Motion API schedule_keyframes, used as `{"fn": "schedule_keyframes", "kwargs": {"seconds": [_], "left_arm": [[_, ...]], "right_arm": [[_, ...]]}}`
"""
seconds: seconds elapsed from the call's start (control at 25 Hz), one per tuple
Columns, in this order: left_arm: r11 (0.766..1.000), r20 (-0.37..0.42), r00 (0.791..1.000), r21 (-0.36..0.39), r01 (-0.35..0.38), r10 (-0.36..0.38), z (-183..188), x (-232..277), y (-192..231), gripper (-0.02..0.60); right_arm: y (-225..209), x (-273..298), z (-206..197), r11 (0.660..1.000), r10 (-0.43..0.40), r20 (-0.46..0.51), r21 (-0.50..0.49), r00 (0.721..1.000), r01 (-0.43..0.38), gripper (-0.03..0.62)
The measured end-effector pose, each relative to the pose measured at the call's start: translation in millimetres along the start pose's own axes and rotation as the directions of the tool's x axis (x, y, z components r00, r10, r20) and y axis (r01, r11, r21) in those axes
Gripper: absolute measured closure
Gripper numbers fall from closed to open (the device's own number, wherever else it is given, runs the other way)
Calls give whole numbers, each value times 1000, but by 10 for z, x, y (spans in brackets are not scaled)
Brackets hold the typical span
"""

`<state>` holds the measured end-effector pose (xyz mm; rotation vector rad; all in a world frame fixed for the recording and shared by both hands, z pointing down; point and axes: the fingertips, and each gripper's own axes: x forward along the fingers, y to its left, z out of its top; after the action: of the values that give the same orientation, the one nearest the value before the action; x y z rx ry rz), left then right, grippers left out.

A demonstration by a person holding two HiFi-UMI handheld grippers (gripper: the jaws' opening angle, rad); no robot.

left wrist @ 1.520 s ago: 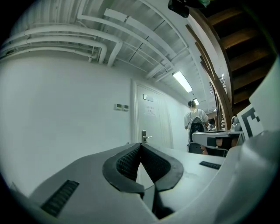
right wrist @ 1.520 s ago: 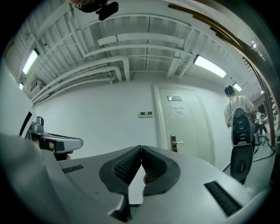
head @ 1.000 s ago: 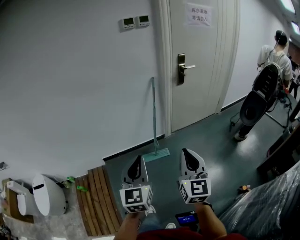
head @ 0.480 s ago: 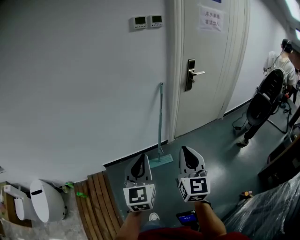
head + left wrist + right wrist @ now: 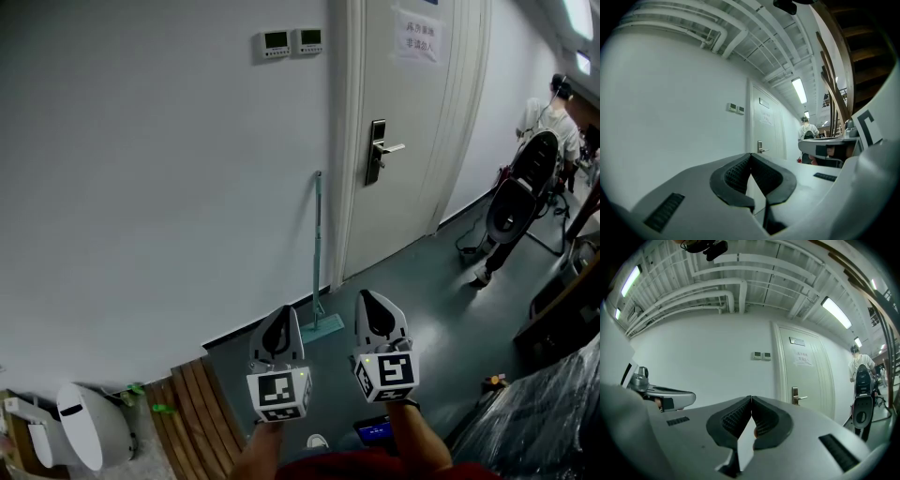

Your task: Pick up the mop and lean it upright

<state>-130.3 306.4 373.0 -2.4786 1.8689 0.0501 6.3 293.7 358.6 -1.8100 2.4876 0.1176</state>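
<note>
The mop point(image 5: 317, 253) stands upright against the white wall beside the door frame, its teal pole rising from a flat teal head point(image 5: 320, 325) on the dark floor. My left gripper point(image 5: 278, 330) is held level in front of me, short of the mop head, jaws shut and empty. Beside it, my right gripper point(image 5: 371, 311) is also shut with nothing in it. In the left gripper view the left gripper point(image 5: 750, 155) has its tips touching. The right gripper view shows the right gripper point(image 5: 751, 398) the same way. Neither gripper touches the mop.
A white door point(image 5: 403, 122) with a metal handle point(image 5: 380, 150) is right of the mop. Wooden slats point(image 5: 192, 403) and a white device point(image 5: 82, 422) lie at lower left. A person point(image 5: 553, 112) stands by a black machine point(image 5: 511, 206) far right. Plastic sheeting point(image 5: 534, 412) is lower right.
Both grippers have drifted across the room together, still shut. The mop, door and wall have shifted in view; the mop stays upright against the wall.
</note>
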Motion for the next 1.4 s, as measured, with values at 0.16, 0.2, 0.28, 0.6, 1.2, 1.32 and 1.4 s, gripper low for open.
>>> {"fn": "schedule_keyframes", "kwargs": {"seconds": [0.16,0.2,0.28,0.6,1.2,1.32,1.4], "left_arm": [[1000,-7,1000,-4,11,-11,-55,145,76,567],[1000,-6,1000,-4,14,-15,-68,192,88,567],[1000,-6,1000,0,23,-23,-99,300,108,568],[999,-14,999,14,36,-36,-182,980,63,568],[1000,-17,1000,23,2,-2,-113,2796,-250,568],[999,-14,1000,32,-13,14,-123,3084,-321,567],[999,-15,1000,39,-27,27,-140,3243,-354,566]], "right_arm": [[-20,129,-74,1000,-16,-9,21,1000,17,577],[-31,173,-95,1000,-19,-9,23,1000,19,577],[-61,279,-140,1000,-21,-8,18,1000,21,577],[-424,826,-258,1000,-12,0,8,1000,12,577],[-1799,2136,-354,999,-6,3,42,1000,6,577],[-2028,2347,-378,999,6,10,50,1000,-6,577],[-2142,2476,-403,998,19,12,56,1000,-20,577]]}}
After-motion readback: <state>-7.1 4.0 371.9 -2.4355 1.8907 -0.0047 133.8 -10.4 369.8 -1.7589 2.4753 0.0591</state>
